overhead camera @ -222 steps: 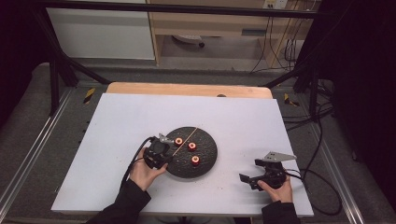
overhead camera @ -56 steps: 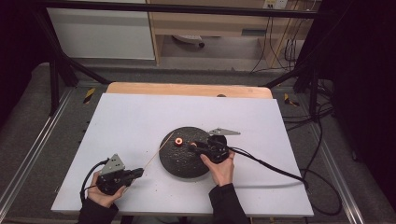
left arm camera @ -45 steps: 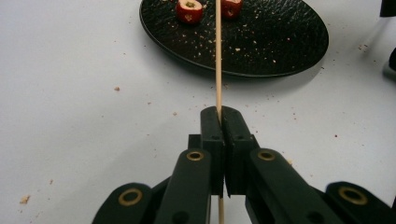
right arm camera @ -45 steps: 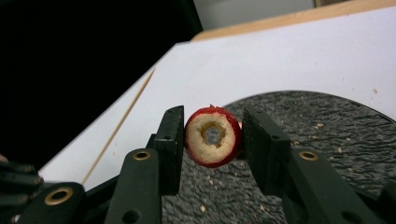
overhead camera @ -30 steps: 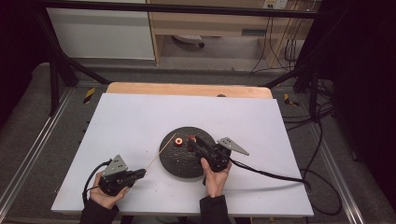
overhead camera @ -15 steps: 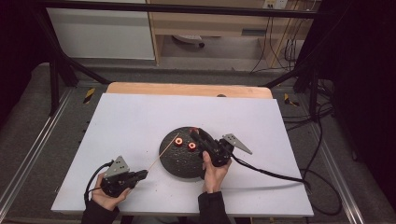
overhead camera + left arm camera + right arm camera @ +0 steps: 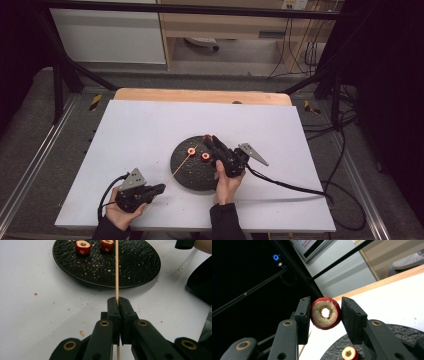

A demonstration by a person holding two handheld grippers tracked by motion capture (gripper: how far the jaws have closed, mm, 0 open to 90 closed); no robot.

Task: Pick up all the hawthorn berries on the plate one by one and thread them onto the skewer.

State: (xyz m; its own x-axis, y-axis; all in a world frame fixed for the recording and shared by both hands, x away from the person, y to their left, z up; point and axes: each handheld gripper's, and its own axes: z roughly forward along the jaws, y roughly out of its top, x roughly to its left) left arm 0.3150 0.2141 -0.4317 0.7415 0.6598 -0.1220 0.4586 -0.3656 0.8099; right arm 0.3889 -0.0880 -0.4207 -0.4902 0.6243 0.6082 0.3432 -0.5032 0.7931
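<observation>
Right gripper (image 7: 209, 141) raised (tilted upward), fruit ring (image 7: 326, 313) clamped

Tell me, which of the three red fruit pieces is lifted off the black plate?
The cored red fruit piece clamped in the right gripper is, held up above the black plate. The other two pieces lie on the plate.

White table top (image 7: 150, 130), wooden edge (image 7: 200, 96), crumbs (image 7: 82, 333), floor cables (image 7: 345, 150)
</observation>
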